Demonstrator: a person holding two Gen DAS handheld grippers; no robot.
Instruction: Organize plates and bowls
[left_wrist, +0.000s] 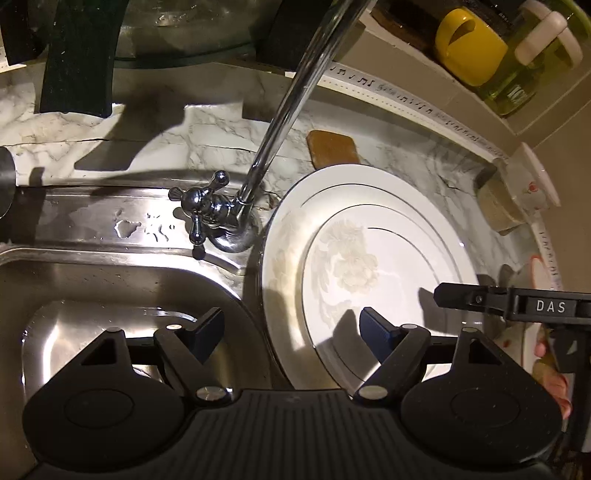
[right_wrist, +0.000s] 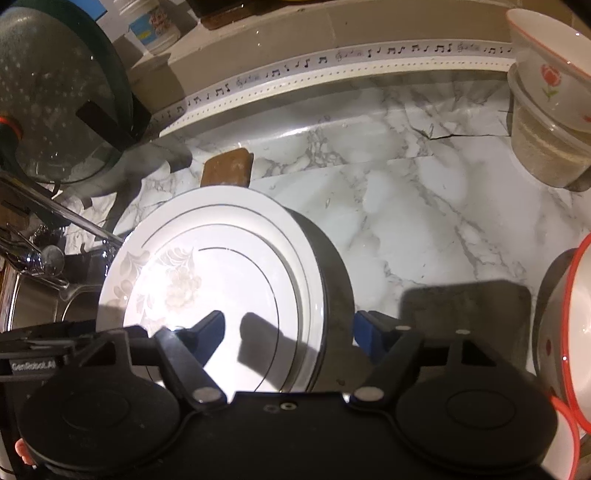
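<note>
while both spread, the left tongs (left_wrist: 291, 328) and right tongs (right_wrist: 290, 328) hover over the stacked plates (right_wrist: 221, 266).

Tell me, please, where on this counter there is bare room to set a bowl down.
The widest bare patch of marble counter lies between the plate stack, the stacked bowls at the back and the red-rimmed bowls. It is crowded on the other side of the plates: tap, sink, brown block and glass lid.
</note>
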